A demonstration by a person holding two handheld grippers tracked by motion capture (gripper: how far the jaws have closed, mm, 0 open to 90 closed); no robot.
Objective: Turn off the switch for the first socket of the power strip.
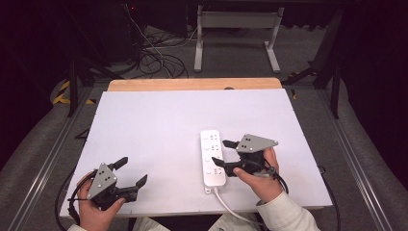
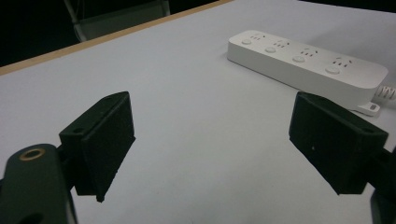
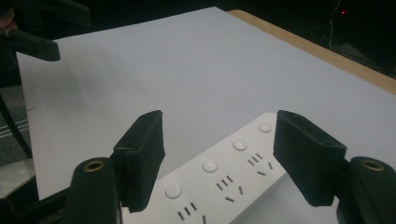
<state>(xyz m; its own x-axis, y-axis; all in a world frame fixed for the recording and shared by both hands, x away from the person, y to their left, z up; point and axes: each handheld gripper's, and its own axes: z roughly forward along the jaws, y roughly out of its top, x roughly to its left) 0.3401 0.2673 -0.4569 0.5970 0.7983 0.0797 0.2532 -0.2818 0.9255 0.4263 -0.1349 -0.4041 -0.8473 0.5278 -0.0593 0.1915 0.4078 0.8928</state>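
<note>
**Right claw poised at power strip, nothing gripped**

White tabletop point(image 1: 159, 125), bare apart from a white power strip point(image 1: 213, 158) lying flat right of centre, cord trailing toward the person. Right claw point(image 1: 224, 153) just beside the strip's right edge, jaws wide apart, empty. Left claw point(image 1: 130, 172) near the front-left corner, also spread, empty. Likely next: grip or press. Straddle the strip's body squarely, avoid the round buttons point(image 3: 209, 165).

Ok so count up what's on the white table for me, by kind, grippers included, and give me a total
Power strips: 1, the white power strip, four sockets with a button each.
Grippers: 2, the left gripper and the right gripper, both open and empty, each in a hand.
Total: 3.
</note>
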